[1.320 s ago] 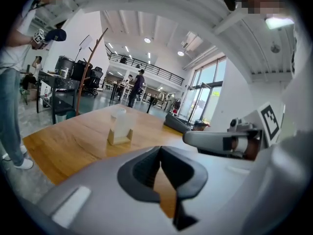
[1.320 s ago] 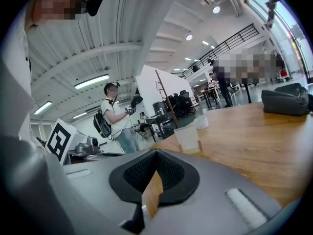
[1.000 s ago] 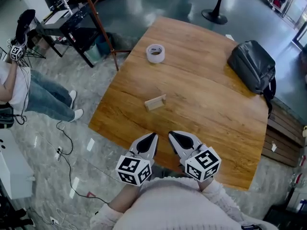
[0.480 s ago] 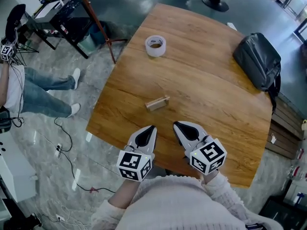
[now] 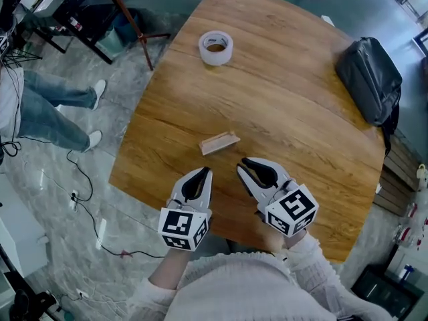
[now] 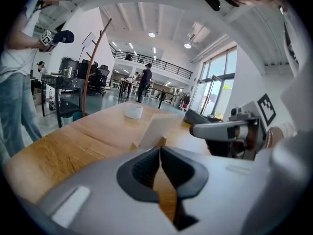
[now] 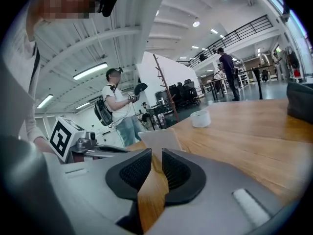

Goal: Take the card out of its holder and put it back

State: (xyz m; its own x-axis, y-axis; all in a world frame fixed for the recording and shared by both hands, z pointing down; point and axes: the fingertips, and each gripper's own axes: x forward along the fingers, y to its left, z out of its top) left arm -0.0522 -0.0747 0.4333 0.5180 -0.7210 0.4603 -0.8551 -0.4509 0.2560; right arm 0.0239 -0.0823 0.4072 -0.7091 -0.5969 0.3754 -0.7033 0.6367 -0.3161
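Left hand-held gripper (image 5: 202,172): jaws closed tip to tip, nothing between them; its own view (image 6: 160,148) confirms this. Right hand-held gripper (image 5: 242,166): jaws have just been opening and stand a little apart, with only desk grain showing through the gap (image 7: 156,153). It holds nothing. The two sit side by side over the near edge of the desk (image 5: 287,112), close together but not touching, both pointing toward the far side.

Key relation: the card (image 6: 157,129) stands upright in its wooden holder (image 5: 217,144), just beyond both tips and roughly centred between them.
- Left gripper view: card dead ahead, just over the jaws.
- Right gripper view: card (image 7: 159,138) ahead and slightly left of the gap.
- Long axis of card and holder runs left-right across the approach line, with the right end a bit farther. Both grippers face a broad side, not an edge.
- Neither hand is clearly nearer.

My read: nothing is done yet, since the card is fully seated. With its jaws parted, the right looks set to take the card's top edge, and the closed left could pin the holder. The holder looks light, so it may lift with the card.

Farther out: tape roll (image 5: 215,47) far centre, dark bag (image 5: 371,79) far right, a person (image 5: 40,105) standing off the desk to the left.
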